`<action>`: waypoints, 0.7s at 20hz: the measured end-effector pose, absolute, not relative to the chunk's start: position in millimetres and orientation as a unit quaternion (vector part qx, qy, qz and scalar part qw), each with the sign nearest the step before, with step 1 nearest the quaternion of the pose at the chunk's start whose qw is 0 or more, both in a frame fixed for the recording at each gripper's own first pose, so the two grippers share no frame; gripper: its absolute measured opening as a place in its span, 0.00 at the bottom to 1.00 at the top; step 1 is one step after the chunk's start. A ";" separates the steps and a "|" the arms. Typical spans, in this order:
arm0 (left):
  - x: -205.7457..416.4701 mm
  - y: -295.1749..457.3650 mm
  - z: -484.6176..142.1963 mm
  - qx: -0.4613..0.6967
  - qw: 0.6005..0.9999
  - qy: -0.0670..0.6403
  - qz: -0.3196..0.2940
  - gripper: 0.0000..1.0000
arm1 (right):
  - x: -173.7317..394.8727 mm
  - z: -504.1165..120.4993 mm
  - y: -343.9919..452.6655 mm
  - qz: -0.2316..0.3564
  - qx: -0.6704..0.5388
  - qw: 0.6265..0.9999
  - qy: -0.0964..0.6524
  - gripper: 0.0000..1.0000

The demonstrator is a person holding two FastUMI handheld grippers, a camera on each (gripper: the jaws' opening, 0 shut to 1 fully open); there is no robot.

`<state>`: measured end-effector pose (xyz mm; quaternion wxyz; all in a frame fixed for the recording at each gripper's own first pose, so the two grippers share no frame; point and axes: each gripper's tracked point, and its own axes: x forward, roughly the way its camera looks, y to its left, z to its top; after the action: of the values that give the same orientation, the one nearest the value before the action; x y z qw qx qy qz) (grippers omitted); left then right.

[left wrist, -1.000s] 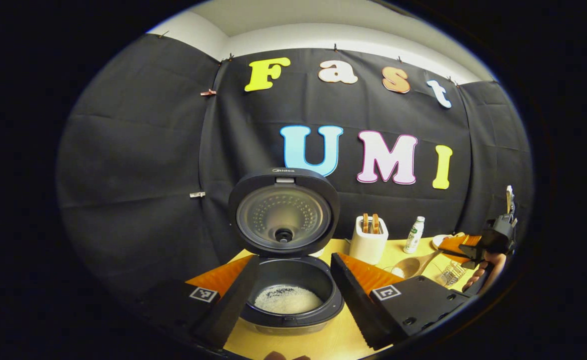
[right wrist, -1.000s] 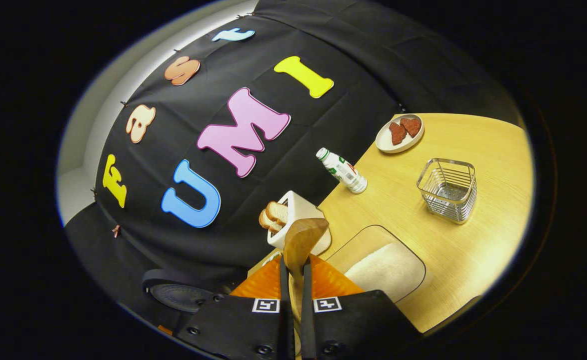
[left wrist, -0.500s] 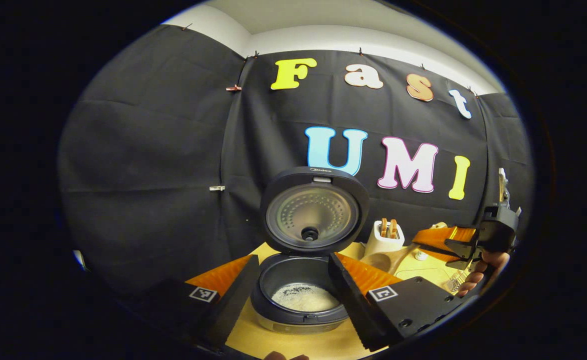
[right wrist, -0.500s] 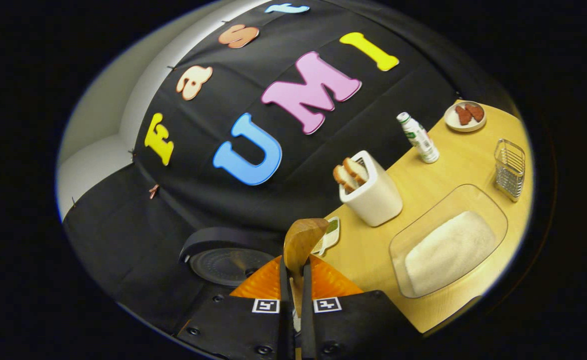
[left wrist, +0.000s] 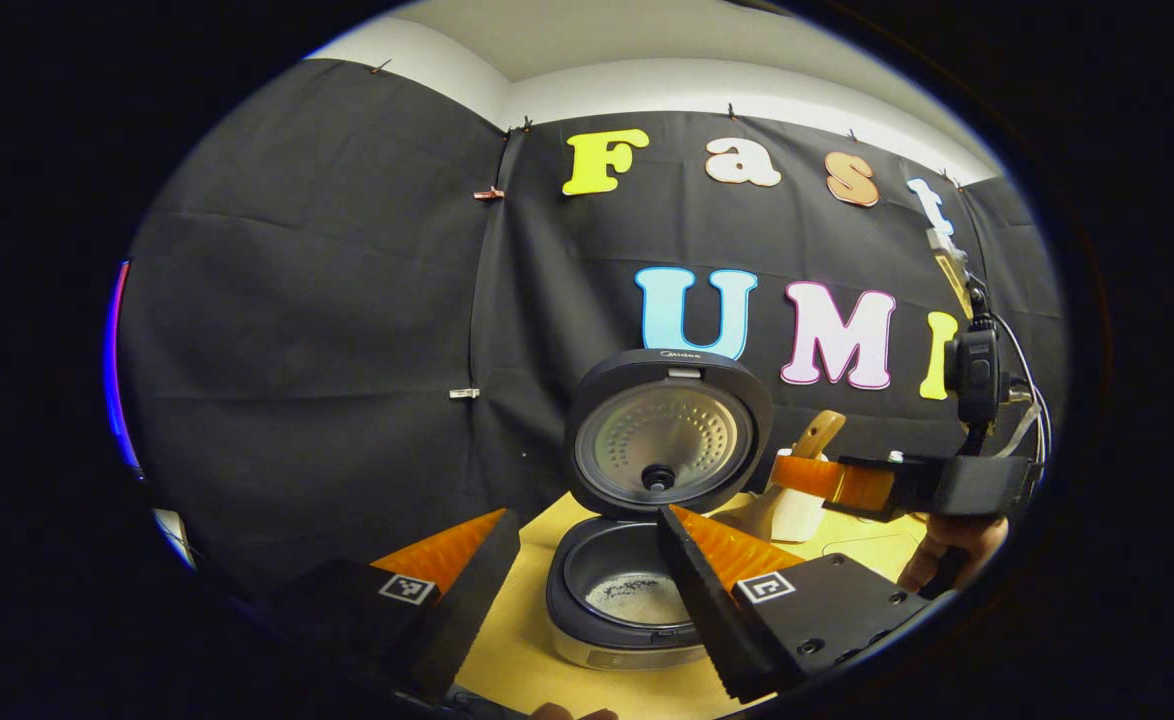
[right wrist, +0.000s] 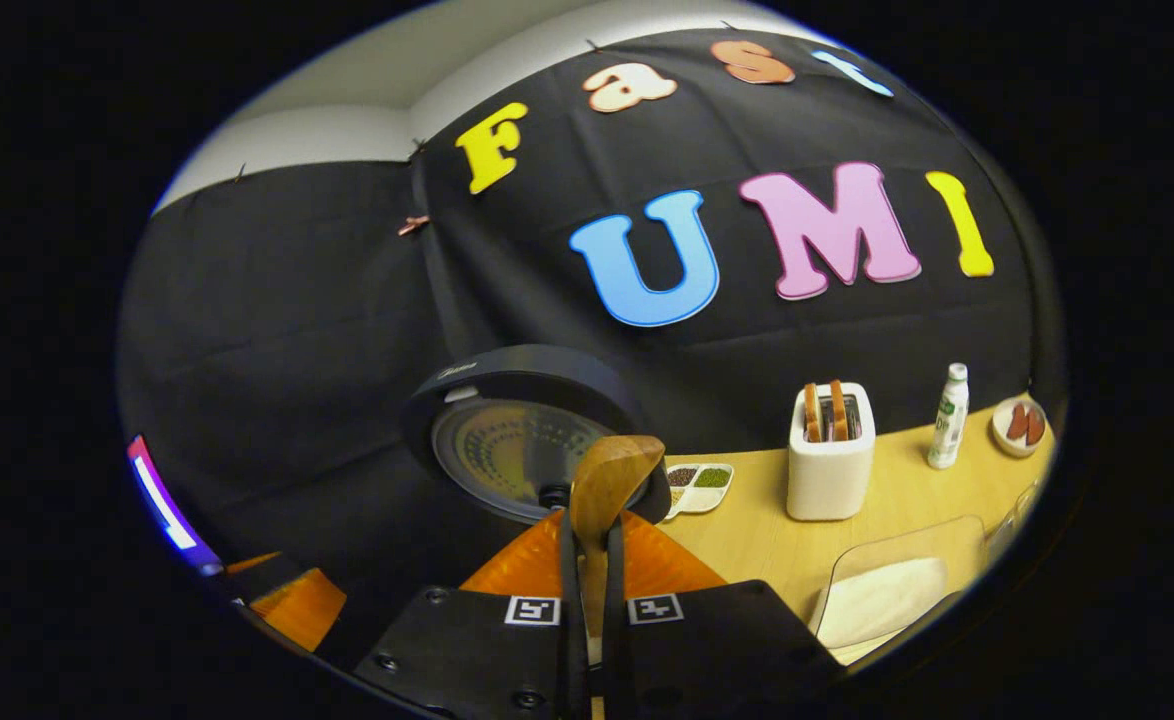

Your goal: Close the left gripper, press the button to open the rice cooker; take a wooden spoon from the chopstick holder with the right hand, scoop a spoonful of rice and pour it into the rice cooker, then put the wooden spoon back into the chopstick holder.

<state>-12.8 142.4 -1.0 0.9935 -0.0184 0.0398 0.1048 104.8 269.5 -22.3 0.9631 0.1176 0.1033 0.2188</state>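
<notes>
Right hand-held gripper [right wrist: 587, 545] clamped on a wooden spoon [right wrist: 609, 478], pale brown bowl raised before the open rice cooker [left wrist: 647, 540] on the tabletop [left wrist: 517, 650], left hand-held gripper [left wrist: 587, 580] spread wide

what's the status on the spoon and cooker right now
Right hand-held gripper shut on wooden spoon, bowl raised. Left hand-held gripper open before rice cooker, lid up, rice inside. Nothing in the way.

both views low, facing rice cooker [left wrist: 647, 500]
</notes>
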 end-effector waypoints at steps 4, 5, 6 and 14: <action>-15.2 141.2 0.5 -0.016 0.994 0.036 0.105 0.94 | 97.3 -21.9 282.6 0.241 0.026 0.967 0.073 0.10; -15.0 141.0 1.0 -0.015 0.993 0.035 0.107 0.94 | 93.9 -20.9 284.3 0.248 0.003 0.967 0.063 0.10; -15.4 140.8 -1.5 -0.013 0.993 0.036 0.108 0.94 | 92.7 -20.5 288.8 0.255 -0.018 0.965 0.053 0.10; -17.7 140.7 -2.0 -0.011 0.993 0.033 0.116 0.94 | 75.1 -10.9 308.8 0.318 -0.122 0.940 -0.015 0.10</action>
<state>-17.7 140.7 -2.0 0.9927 -0.0111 0.0329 0.1156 75.1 308.8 -10.9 0.9401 -0.1217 -0.0148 0.3180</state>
